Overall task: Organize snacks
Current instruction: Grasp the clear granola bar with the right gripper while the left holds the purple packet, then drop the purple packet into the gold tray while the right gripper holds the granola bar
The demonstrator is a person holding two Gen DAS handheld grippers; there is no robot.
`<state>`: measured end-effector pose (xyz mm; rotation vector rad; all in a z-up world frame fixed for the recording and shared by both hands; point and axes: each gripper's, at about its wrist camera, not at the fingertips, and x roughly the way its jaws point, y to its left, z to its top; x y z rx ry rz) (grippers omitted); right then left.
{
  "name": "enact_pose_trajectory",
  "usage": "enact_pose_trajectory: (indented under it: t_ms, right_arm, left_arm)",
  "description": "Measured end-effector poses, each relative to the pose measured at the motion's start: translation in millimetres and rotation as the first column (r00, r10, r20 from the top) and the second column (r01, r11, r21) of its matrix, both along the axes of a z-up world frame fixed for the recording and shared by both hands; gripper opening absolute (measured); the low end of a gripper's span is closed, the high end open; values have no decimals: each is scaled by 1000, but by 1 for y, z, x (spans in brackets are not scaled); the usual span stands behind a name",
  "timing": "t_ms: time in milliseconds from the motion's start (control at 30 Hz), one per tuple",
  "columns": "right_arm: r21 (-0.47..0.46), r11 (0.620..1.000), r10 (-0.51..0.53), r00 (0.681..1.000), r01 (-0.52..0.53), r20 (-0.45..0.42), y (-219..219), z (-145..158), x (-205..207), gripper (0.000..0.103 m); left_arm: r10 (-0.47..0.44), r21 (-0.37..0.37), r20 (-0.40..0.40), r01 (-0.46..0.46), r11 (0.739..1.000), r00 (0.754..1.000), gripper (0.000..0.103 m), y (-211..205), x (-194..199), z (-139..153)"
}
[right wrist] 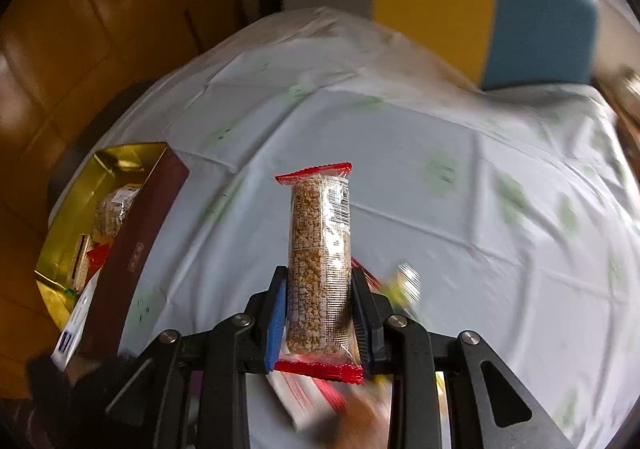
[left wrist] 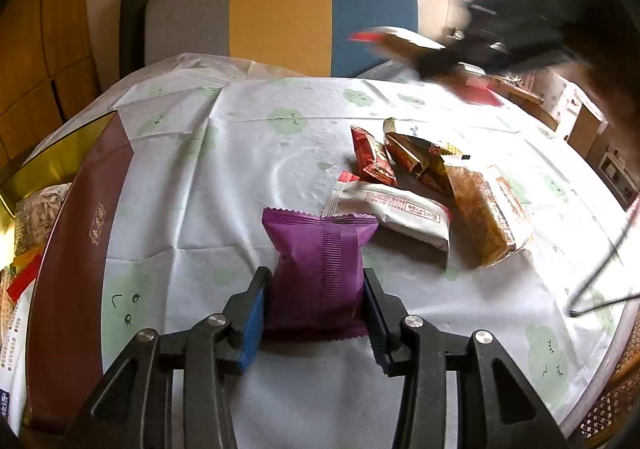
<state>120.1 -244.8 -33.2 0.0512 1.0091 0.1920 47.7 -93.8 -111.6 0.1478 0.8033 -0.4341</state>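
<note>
My left gripper point(left wrist: 316, 309) is shut on a purple snack packet point(left wrist: 318, 261), held just above the white tablecloth point(left wrist: 240, 169). Behind it lies a pile of snacks: a white packet point(left wrist: 396, 215), a brown bar point(left wrist: 486, 217) and red and gold packets point(left wrist: 374, 163). My right gripper point(right wrist: 320, 313) is shut on a clear-wrapped grain bar with red ends point(right wrist: 320, 269), lifted over the table. In the left wrist view that gripper point(left wrist: 436, 59) appears blurred at the far right, carrying the bar point(left wrist: 400, 39). A maroon box with gold lining point(right wrist: 120, 233) holds several snacks at the left.
A chair with grey, yellow and blue panels point(left wrist: 280, 17) stands behind the table. The maroon box wall point(left wrist: 76, 249) runs along the left edge in the left wrist view. A wicker edge point(left wrist: 616, 389) and cartons point(left wrist: 580, 121) lie at the right.
</note>
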Motion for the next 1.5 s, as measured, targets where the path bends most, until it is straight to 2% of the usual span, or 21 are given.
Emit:
enact_pose_trajectory:
  t_ms: [133, 267, 333, 400, 500, 633, 767, 867, 1000, 1100, 1200, 1233, 1300, 1500]
  right_arm:
    - [-23, 989, -147, 989, 146, -21, -51, -5, -39, 30]
    - [-116, 956, -280, 954, 268, -108, -88, -37, -65, 30]
    - [-104, 950, -308, 938, 294, -161, -100, -56, -70, 30]
    - [-155, 939, -335, 916, 306, -221, -106, -73, -70, 30]
    - [-172, 946, -308, 924, 274, -226, -100, -78, -62, 30]
    - [-187, 949, -291, 932, 253, -215, -94, -77, -63, 30]
    - [-181, 950, -290, 932, 254, -219, -93, -74, -66, 30]
    - [-186, 951, -286, 933, 248, -217, -92, -72, -67, 30]
    - [-182, 951, -287, 932, 250, -220, -86, -73, -65, 30]
    - [-185, 952, -281, 935, 243, -218, -85, -72, -63, 30]
    - [-187, 953, -278, 935, 239, -218, -85, -72, -63, 30]
    - [-187, 953, -278, 936, 239, -218, -85, -71, -63, 30]
    - [-191, 953, -276, 936, 236, -217, -84, -71, -63, 30]
    - [-206, 952, -268, 940, 225, -212, -79, -73, -63, 30]
  left_arm:
    - [-1, 18, -8, 1, 1000, 1000, 45, -3, 1, 2]
    - [0, 38, -57, 2, 999, 998, 44, -6, 9, 6]
    - [2, 6, -108, -2, 1000, 994, 44, -2, 13, 13]
    - [6, -35, -117, -11, 999, 993, 44, 5, 12, 28]
    - [-3, -113, -95, -8, 994, 995, 44, 17, 9, 60]
    - [51, -206, -97, -70, 976, 994, 44, 56, 21, 98]
    - [133, -205, -100, -151, 967, 986, 44, 100, 47, 118]
    - [195, -174, -126, -215, 961, 973, 44, 126, 71, 118]
    - [266, -136, -175, -291, 947, 948, 44, 157, 108, 104]
    - [274, -117, -213, -303, 946, 938, 45, 166, 128, 92]
    - [317, -74, -259, -346, 935, 913, 48, 170, 143, 77]
    - [322, -80, -274, -355, 931, 906, 49, 172, 145, 73]
    - [336, -96, -284, -375, 922, 898, 63, 175, 146, 71]
    - [379, -117, -258, -418, 901, 889, 65, 183, 122, 78]
